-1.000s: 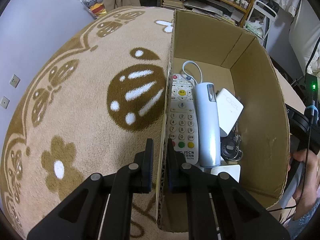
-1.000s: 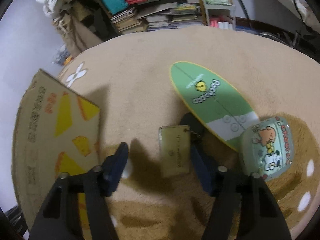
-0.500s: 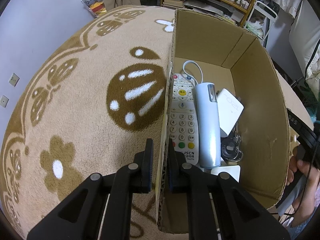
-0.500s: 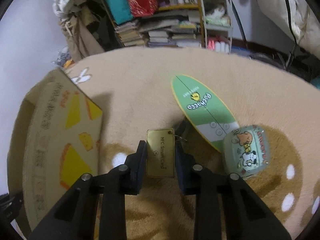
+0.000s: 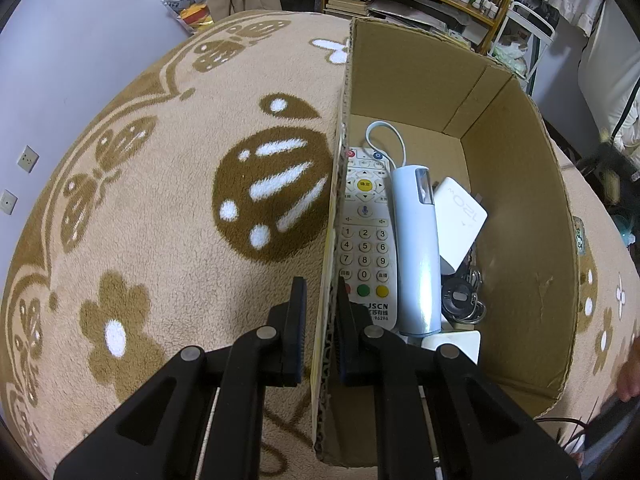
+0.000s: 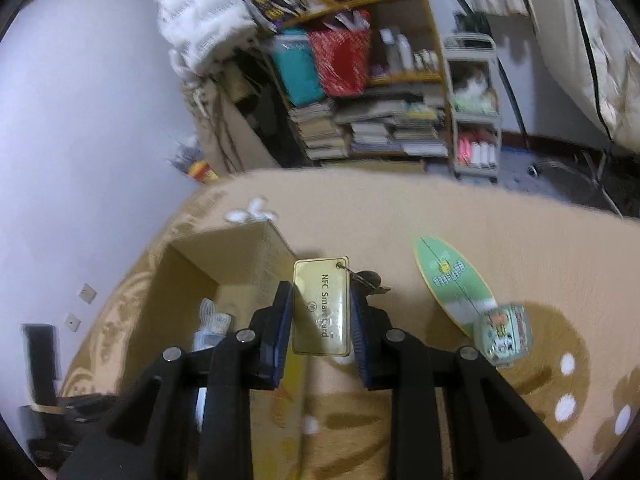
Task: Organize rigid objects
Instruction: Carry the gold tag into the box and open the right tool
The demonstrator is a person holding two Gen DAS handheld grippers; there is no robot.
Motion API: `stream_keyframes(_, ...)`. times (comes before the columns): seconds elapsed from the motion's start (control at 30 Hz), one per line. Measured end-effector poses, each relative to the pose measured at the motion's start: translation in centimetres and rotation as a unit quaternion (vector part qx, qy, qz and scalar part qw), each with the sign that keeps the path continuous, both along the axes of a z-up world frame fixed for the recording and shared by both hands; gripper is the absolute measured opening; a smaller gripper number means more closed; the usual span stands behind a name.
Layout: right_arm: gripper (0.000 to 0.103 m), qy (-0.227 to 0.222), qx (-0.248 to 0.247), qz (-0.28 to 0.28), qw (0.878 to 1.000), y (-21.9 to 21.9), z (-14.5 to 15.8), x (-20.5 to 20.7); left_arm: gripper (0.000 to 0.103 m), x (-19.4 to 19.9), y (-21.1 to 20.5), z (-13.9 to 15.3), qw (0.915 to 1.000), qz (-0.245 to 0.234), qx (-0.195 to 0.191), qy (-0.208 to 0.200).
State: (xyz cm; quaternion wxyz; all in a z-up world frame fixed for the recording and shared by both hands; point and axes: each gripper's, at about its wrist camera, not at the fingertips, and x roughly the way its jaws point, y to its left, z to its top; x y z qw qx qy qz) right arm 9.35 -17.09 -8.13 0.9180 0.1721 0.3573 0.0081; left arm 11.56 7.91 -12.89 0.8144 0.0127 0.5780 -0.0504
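Note:
My left gripper (image 5: pixel 320 300) is shut on the near left wall of an open cardboard box (image 5: pixel 516 200), one finger outside, one inside. Inside the box lie a white remote control (image 5: pixel 365 236), a pale blue tube-shaped device (image 5: pixel 416 248), a white charger block (image 5: pixel 460 216) and a black key fob with rings (image 5: pixel 460 298). My right gripper (image 6: pixel 320 304) is shut on a gold NFC card tag (image 6: pixel 322 304) with a key ring at its corner, held in the air above the rug. The box (image 6: pixel 224 264) shows below and left of it.
A tan rug (image 5: pixel 160 200) with brown flower and butterfly patterns covers the floor. On it lie a green toy surfboard (image 6: pixel 452 280) and a small cartoon-printed tin (image 6: pixel 504 334). Cluttered bookshelves (image 6: pixel 360 92) and a white cart (image 6: pixel 476 108) stand behind. A person's hand (image 5: pixel 628 372) shows at the right edge.
My right gripper closed on the gold card tag where it lay on the rug and lifted it, tilting up toward the box. The left gripper has kept its hold on the box wall.

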Motion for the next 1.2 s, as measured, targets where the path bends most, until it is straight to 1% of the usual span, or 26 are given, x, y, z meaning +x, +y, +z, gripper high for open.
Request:
stream_keyframes(0.13,0.029,-0.029,0.004,0.036,0.999,2.1,2.5,-0.5,0.012,0.0,0.0,0.0,1.0,0.0,0.001,0.0)
stream_keyframes(0.2,0.029,-0.037,0.0,0.06,0.998,3.5,3.3,-0.5,0.012,0.0,0.0,0.0,1.0,0.0,0.003,-0.001)
stream_keyframes(0.3,0.029,-0.042,-0.007,0.087,0.995,5.3,3.8,-0.5,0.012,0.0,0.0,0.1,1.0,-0.001,0.003,-0.001)
stream_keyframes(0.4,0.029,-0.032,-0.021,0.107,0.993,6.8,3.4,-0.1,0.012,0.0,-0.1,0.0,1.0,-0.001,0.003,-0.001)
stream_keyframes(0.57,0.029,0.0,-0.04,0.142,0.989,8.5,1.7,0.7,0.012,-0.1,0.0,0.0,1.0,0.0,0.001,0.0)
stream_keyframes(0.7,0.03,0.029,-0.037,0.153,0.987,9.0,0.2,0.9,0.012,-0.1,0.0,0.0,1.0,0.0,0.0,0.0)
stream_keyframes(0.77,0.03,0.034,-0.043,0.151,0.987,8.9,-0.2,0.7,0.012,-0.1,0.0,0.0,1.0,0.0,-0.001,0.0)
stream_keyframes(0.8,0.03,0.03,-0.052,0.147,0.987,8.9,-0.1,0.5,0.012,-0.1,0.0,0.0,1.0,0.0,-0.002,0.0)
stream_keyframes(0.87,0.031,0.022,-0.092,0.145,0.985,9.3,0.2,0.2,0.012,-0.1,0.0,0.0,1.0,0.001,-0.003,0.001)
stream_keyframes(0.93,0.046,0.009,-0.123,0.143,0.982,9.6,0.8,-0.3,0.012,-0.1,0.0,-0.1,1.0,0.001,-0.003,0.001)
stream_keyframes(0.97,0.058,0.004,-0.129,0.142,0.981,9.6,1.0,-0.5,0.012,-0.1,0.0,0.0,1.0,0.0,-0.002,0.001)
stream_keyframes(1.0,0.064,-0.002,-0.132,0.138,0.982,9.4,1.2,-0.8,0.012,0.0,0.0,0.0,1.0,0.0,-0.002,0.001)
stream_keyframes(1.07,0.066,-0.008,-0.136,0.124,0.983,8.8,1.5,-1.2,0.012,0.0,0.0,0.0,1.0,0.001,-0.003,0.001)
stream_keyframes(1.13,0.071,-0.005,-0.134,0.109,0.985,7.7,1.5,-1.3,0.012,-0.1,0.0,-0.1,1.0,0.001,-0.004,0.001)
stream_keyframes(1.2,0.083,0.0,-0.126,0.093,0.988,6.5,1.6,-1.3,0.012,0.0,0.0,-0.1,1.0,0.001,-0.005,0.002)
